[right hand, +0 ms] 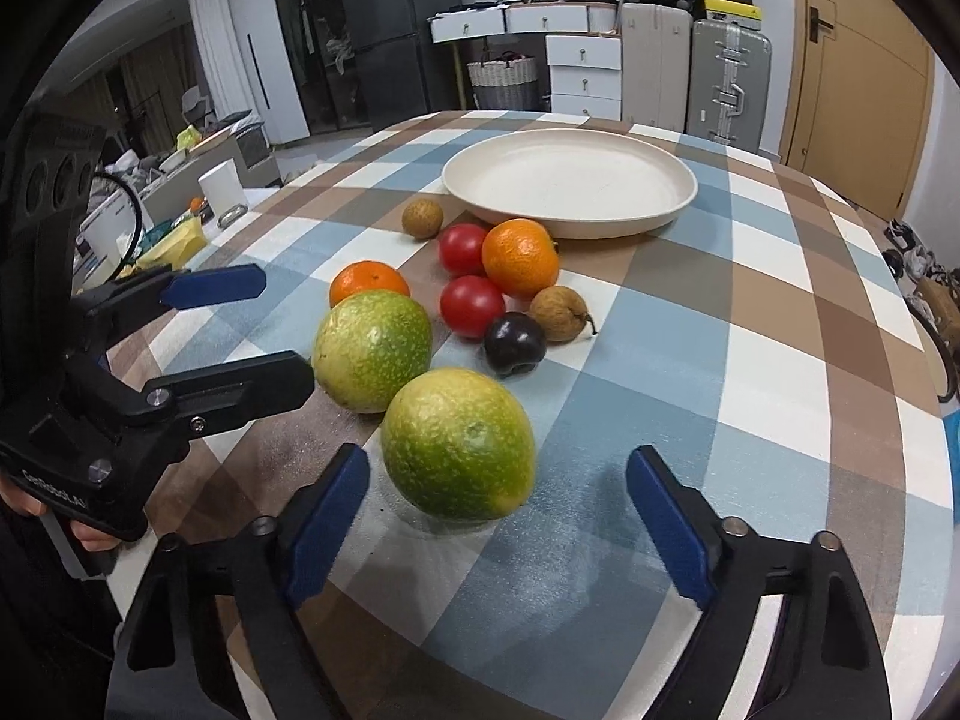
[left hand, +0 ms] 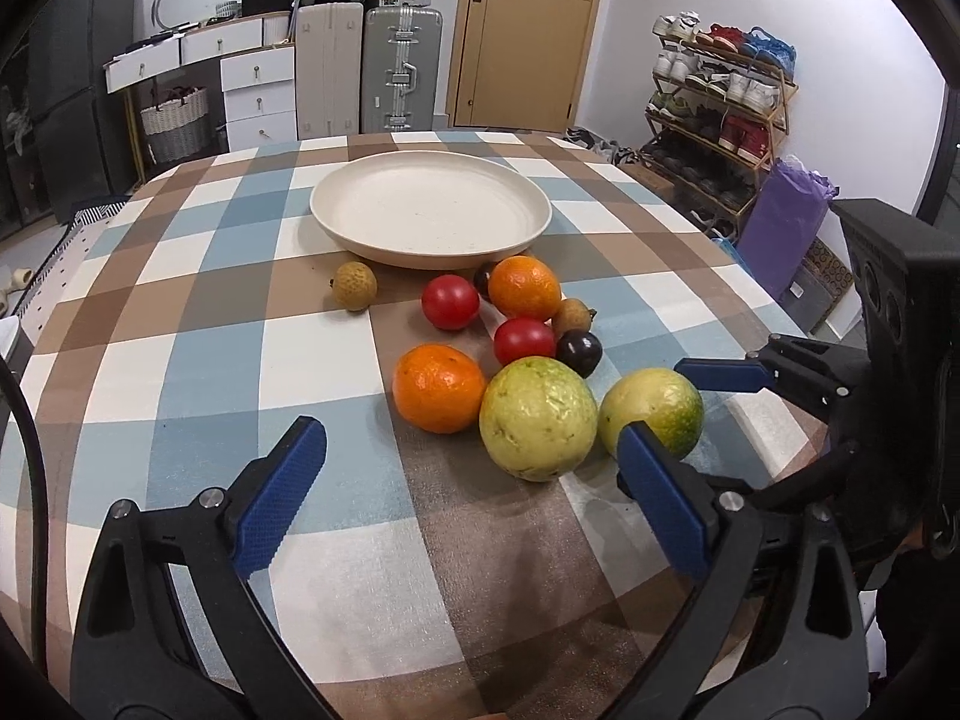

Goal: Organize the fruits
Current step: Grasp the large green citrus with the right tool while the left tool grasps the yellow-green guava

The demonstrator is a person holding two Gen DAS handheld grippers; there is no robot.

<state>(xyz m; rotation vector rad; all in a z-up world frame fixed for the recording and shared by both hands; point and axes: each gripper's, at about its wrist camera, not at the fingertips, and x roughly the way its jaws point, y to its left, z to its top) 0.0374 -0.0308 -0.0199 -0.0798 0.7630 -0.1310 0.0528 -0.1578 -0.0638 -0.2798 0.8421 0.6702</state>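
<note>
A pile of fruit lies on the checked tablecloth in front of an empty cream plate (left hand: 430, 210) (right hand: 570, 180). Two green-yellow fruits (left hand: 538, 418) (left hand: 652, 410) are nearest, with two oranges (left hand: 439, 387) (left hand: 524, 288), two red tomatoes (left hand: 450, 302) (left hand: 524, 341), a dark plum (left hand: 579, 353) and brown longans (left hand: 356, 286). My left gripper (left hand: 474, 468) is open and empty just short of the pile. My right gripper (right hand: 498, 492) is open, its jaws either side of the near green fruit (right hand: 459, 444) without touching. The right gripper also shows in the left view (left hand: 714, 375).
The round table drops off on all sides. Suitcases (left hand: 402, 69), white drawers (left hand: 258, 90) and a door (left hand: 522, 30) stand behind it. A shoe rack (left hand: 714, 102) is at the right. A white cup (right hand: 223, 186) sits on a side surface at the left.
</note>
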